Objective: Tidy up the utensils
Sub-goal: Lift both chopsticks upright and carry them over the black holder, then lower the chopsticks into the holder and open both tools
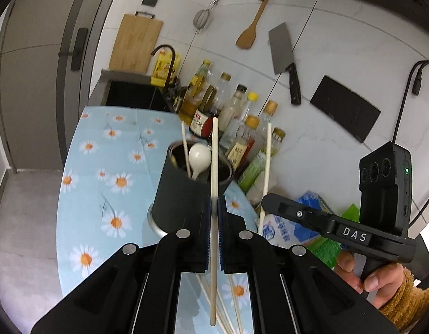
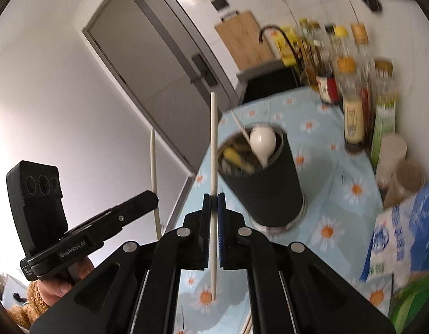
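We see the left gripper (image 1: 214, 208) clamped on a pale chopstick (image 1: 214, 183) that stands nearly upright between its blue pads, with the dark utensil holder (image 1: 184, 194) just beyond it on the daisy-print tablecloth (image 1: 103, 194). The right gripper (image 2: 214, 203) is likewise closed on a second chopstick (image 2: 213, 167), the holder sitting just ahead and to its right, a white spoon (image 2: 262, 142) inside, while spare chopsticks (image 1: 228, 306) lie on the cloth beneath the left gripper
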`<state>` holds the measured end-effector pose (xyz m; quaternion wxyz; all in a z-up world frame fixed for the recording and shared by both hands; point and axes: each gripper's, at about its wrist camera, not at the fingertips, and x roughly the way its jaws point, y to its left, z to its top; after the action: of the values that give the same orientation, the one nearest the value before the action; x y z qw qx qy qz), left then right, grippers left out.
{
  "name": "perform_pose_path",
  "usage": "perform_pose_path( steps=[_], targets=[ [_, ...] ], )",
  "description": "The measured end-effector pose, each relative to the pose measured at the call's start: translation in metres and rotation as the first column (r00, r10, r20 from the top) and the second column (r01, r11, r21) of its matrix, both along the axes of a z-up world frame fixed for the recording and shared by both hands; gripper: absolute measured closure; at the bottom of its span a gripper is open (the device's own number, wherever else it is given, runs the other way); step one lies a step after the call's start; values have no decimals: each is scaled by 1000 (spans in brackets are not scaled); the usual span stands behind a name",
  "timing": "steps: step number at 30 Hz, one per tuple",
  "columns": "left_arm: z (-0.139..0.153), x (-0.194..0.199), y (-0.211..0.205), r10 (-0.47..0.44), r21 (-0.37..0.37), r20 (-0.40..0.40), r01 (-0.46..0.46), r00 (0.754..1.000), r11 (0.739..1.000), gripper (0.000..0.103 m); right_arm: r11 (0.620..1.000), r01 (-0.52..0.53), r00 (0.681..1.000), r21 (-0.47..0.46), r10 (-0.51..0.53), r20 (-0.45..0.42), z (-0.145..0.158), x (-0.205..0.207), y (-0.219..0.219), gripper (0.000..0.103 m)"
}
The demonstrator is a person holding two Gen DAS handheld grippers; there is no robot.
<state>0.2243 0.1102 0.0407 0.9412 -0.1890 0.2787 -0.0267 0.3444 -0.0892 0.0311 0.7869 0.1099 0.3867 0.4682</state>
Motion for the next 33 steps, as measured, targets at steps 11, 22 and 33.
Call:
perform_pose_path(
  steps=[11, 22, 33],
  targets=[
    [34, 37, 7, -14, 38, 130, 9, 991, 999, 99, 992, 64, 989, 106, -77, 129, 38, 29, 4, 97],
    [56, 57, 24, 11, 52, 284, -26, 959, 998, 99, 975, 112, 965, 190, -152, 213, 57, 57, 13, 97],
    [53, 72, 39, 73, -7, 419, -77, 905, 997, 99, 962, 160, 946, 221, -213, 243, 54, 73, 24, 97]
  ],
)
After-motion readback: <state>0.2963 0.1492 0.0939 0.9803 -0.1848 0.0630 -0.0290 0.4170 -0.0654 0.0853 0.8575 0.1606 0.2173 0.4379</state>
